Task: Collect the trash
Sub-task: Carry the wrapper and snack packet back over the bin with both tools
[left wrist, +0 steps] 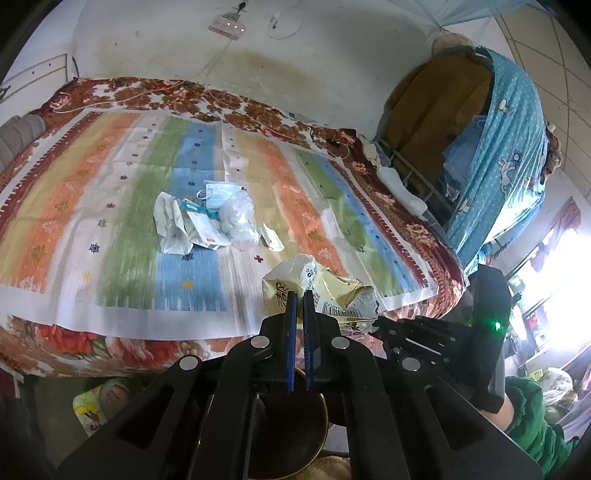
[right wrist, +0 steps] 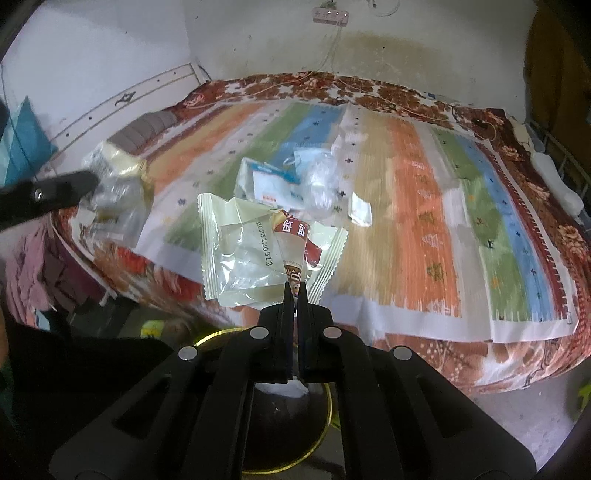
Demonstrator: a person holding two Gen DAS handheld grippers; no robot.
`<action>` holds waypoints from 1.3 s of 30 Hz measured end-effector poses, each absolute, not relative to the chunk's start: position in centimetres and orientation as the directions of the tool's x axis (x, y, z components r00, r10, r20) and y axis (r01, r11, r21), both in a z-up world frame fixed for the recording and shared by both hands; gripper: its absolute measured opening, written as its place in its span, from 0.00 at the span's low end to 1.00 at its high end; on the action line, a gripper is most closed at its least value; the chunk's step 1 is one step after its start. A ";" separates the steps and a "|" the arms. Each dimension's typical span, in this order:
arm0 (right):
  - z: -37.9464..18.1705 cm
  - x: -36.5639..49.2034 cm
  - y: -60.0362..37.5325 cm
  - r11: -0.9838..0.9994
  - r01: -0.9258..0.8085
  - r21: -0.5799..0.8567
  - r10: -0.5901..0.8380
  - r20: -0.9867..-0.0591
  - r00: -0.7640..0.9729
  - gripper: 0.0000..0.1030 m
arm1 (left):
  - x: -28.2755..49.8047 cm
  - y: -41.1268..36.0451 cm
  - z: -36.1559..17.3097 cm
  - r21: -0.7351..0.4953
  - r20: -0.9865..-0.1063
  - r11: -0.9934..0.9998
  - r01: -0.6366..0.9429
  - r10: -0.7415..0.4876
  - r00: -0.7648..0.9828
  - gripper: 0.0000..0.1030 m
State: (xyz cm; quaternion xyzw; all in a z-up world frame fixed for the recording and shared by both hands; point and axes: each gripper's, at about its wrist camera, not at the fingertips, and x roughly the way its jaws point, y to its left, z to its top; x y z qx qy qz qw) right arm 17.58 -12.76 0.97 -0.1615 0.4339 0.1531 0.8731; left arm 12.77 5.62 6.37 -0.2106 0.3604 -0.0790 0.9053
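My left gripper (left wrist: 300,295) is shut on a crumpled yellow snack bag (left wrist: 325,290), held above the bed's near edge; it also shows in the right wrist view (right wrist: 118,192). My right gripper (right wrist: 294,288) is shut on a clear and cream wrapper with a red label (right wrist: 258,251). A pile of trash lies mid-bed: paper wrappers (left wrist: 177,225), a blue face mask (left wrist: 218,194) and a clear plastic bag (left wrist: 240,218); the pile also shows in the right wrist view (right wrist: 288,181). A dark round bin with a gold rim sits below both grippers (left wrist: 288,435) (right wrist: 288,424).
The bed carries a striped cloth (left wrist: 110,206) over a red floral blanket (left wrist: 110,347). A small white packet (right wrist: 360,212) lies apart from the pile. A blue dotted curtain (left wrist: 509,155) hangs at the right. A power strip (right wrist: 330,14) is on the wall.
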 end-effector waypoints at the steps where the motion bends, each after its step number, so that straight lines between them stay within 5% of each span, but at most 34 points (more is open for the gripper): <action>1: 0.7 17.3 -13.0 0.902 -0.406 -0.147 0.125 -0.812 0.570 0.01 | 12.7 5.5 6.2 -0.436 -0.623 0.900 -0.008 -0.296 0.725 0.03; 39: -10.4 13.0 -14.6 0.939 -0.330 -0.099 -0.006 -0.962 0.273 0.01 | 12.8 1.1 -3.5 -0.340 -0.852 0.925 -0.173 -0.225 0.473 0.03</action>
